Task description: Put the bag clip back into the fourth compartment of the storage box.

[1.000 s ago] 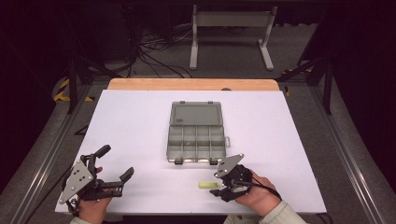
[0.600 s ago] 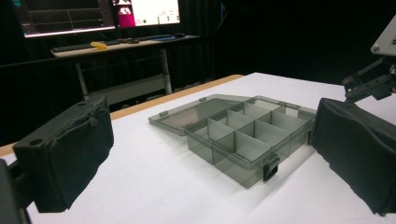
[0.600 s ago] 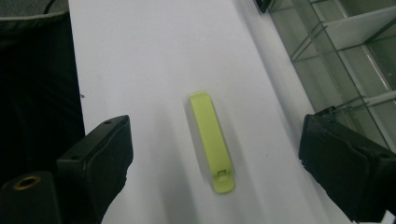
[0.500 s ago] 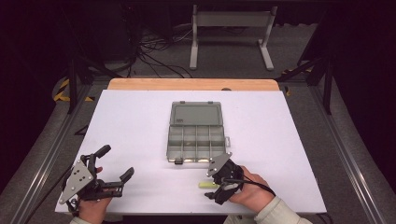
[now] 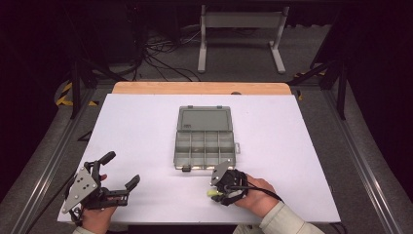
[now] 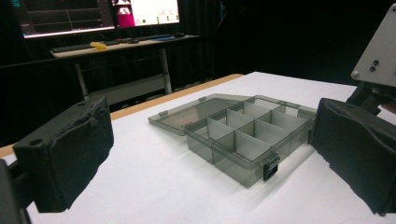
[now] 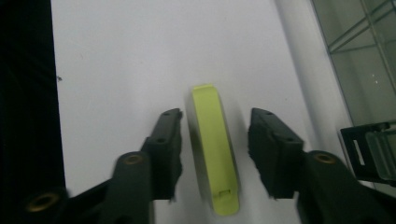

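A clear smoky-grey plastic organiser box (image 5: 204, 138) with its flat lid folded open lies on the white bench (image 5: 292, 146), and every divided compartment looks empty. Just beside the box's near latch edge, toward the person, lies a small lime-green flat plastic clip (image 7: 215, 149), long and narrow, resting flat on the bench. The right tool (image 5: 220, 191) is lowered over it, its jaws spread with one on each side of the clip; a narrow gap shows between each pad and the clip, so it is straddled but not yet pinched. The left tool (image 5: 121, 174) sits well to the left of the box, near the bench's front edge, its jaws spread wide and holding nothing, pointed toward the box's front corner. By my judgement the work is at its start: the box is already open and ready, nothing has gone into it, and the clip is about to be gripped. What remains is to close on the clip, lift it, carry it across to the box and set it into one of the compartments.
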